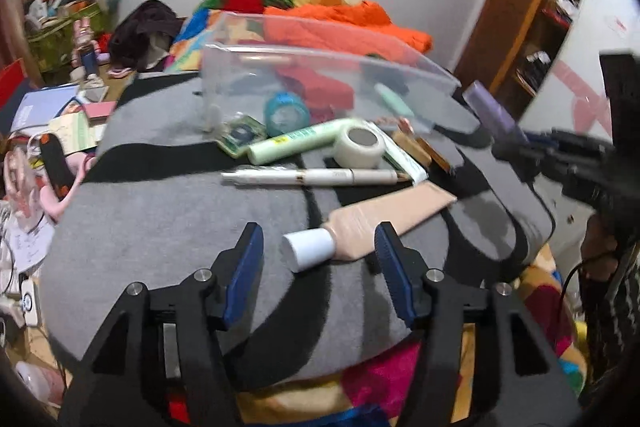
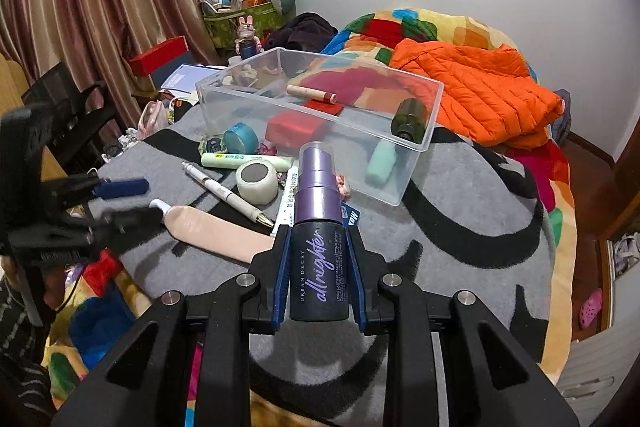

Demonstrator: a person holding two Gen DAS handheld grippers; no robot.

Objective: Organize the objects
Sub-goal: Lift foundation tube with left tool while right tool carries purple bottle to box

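Clamped in my right gripper (image 2: 319,277): spray bottle (image 2: 318,235), label reading "URBAN DECAY all nighter", held above the grey mat (image 2: 460,247), short of the clear bin (image 2: 416,147). Left gripper (image 1: 318,255): jaws apart, straddling the beige tube (image 1: 384,215). Binned, I judge: several items. Left out: beige tube, pen (image 1: 312,177), tape roll (image 1: 359,143), green tube (image 1: 296,143).

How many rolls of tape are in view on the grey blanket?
2. A white tape roll lies outside the clear plastic bin, between the green tube and the white pen. A blue tape roll lies by the bin's near-left corner. The bin's contents may hide others.
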